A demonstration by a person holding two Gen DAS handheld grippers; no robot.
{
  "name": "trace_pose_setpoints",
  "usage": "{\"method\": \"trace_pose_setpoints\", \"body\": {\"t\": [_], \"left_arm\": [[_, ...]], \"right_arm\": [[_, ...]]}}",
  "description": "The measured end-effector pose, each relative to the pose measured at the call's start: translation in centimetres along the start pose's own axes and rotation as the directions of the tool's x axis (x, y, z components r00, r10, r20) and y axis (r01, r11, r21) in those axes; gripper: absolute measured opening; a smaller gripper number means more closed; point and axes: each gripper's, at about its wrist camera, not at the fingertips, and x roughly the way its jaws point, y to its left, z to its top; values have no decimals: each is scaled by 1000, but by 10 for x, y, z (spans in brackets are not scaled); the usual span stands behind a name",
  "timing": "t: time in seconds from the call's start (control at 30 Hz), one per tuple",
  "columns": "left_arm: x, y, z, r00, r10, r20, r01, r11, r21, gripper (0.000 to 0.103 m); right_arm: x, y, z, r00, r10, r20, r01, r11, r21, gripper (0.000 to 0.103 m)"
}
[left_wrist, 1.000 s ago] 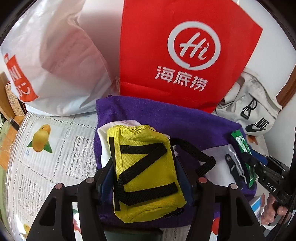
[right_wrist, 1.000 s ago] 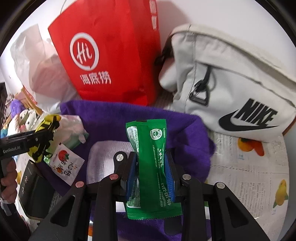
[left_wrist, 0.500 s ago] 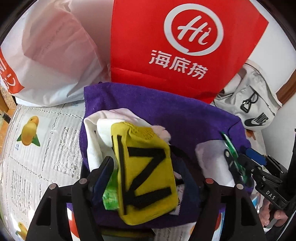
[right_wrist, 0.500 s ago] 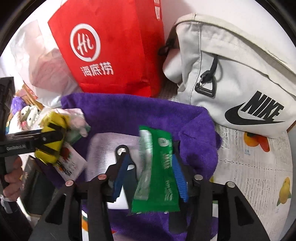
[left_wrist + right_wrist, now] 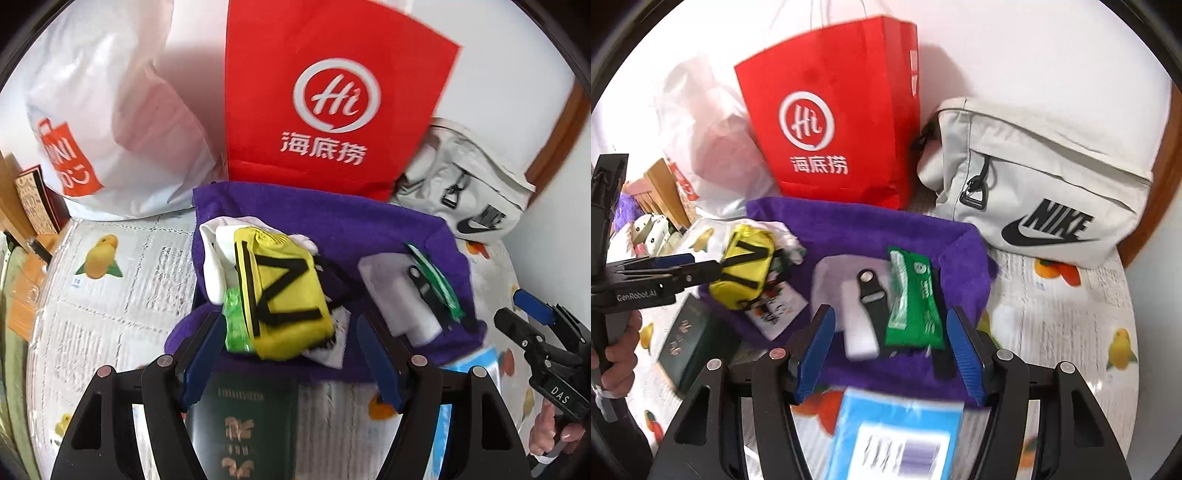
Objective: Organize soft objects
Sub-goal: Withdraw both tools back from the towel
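Observation:
A purple towel lies spread on the table; it also shows in the right wrist view. A yellow pouch with black straps rests on its left part, on top of white cloth and a light green packet. My left gripper is open just in front of the pouch, not touching it. A green sachet lies on the towel's right part next to a white pad with a black strap. My right gripper is open just in front of the sachet.
A red paper bag stands behind the towel, a white plastic bag to its left, a grey Nike bag to its right. A dark green booklet and a blue box lie near the front edge.
Both grippers opened and let go: the yellow pouch and the green sachet now lie on the purple towel. Both grippers drew back towards the front.

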Motion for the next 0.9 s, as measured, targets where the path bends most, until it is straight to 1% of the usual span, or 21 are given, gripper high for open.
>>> {"method": "trace_pose_setpoints", "body": {"t": [0.1, 0.2, 0.27, 0.43, 0.47, 0.5, 0.6, 0.63, 0.7, 0.77, 0.8, 0.9], "left_arm": [[-24, -5, -12, 999, 2, 35, -2, 1000, 16, 72], [-46, -13, -25, 998, 9, 64, -12, 999, 34, 72], [-62, -18, -36, 997, -2, 74, -1, 999, 45, 72], [-101, -28, -65, 992, 15, 129, -24, 998, 65, 72], [-108, -30, -70, 991, 13, 135, -22, 998, 67, 74], [-115, -31, -78, 990, 10, 142, -21, 997, 71, 79], [-134, -35, -99, 985, 11, 170, -26, 996, 86, 81], [-140, -36, -108, 985, 18, 174, -33, 996, 86, 81], [-150, -37, -122, 984, 28, 178, -43, 996, 84, 87], [-160, -38, -135, 981, 38, 190, -55, 995, 85, 92], [-166, -39, -141, 979, 49, 199, -66, 994, 82, 94], [-180, -41, -158, 975, 60, 216, -76, 995, 69, 96]], "right_arm": [[-17, 5, -12, 999, -33, 1, 33, 999, 14, 63], [-35, 8, -27, 1000, -19, -4, 19, 999, 46, 63], [-49, 11, -38, 1000, -25, 5, 25, 997, 66, 63], [-88, 28, -66, 998, -40, 42, 37, 997, 70, 63], [-97, 32, -72, 998, -42, 55, 38, 997, 68, 65], [-102, 34, -76, 997, -43, 65, 38, 997, 68, 72], [-129, 44, -94, 992, -37, 117, 28, 997, 77, 85], [-134, 46, -98, 991, -39, 124, 29, 996, 80, 87], [-146, 51, -110, 989, -55, 139, 43, 995, 87, 94], [-156, 56, -122, 986, -97, 137, 86, 993, 80, 96], [-159, 58, -126, 984, -107, 139, 97, 992, 77, 100], [-172, 63, -142, 979, -132, 154, 121, 990, 77, 102]]}}
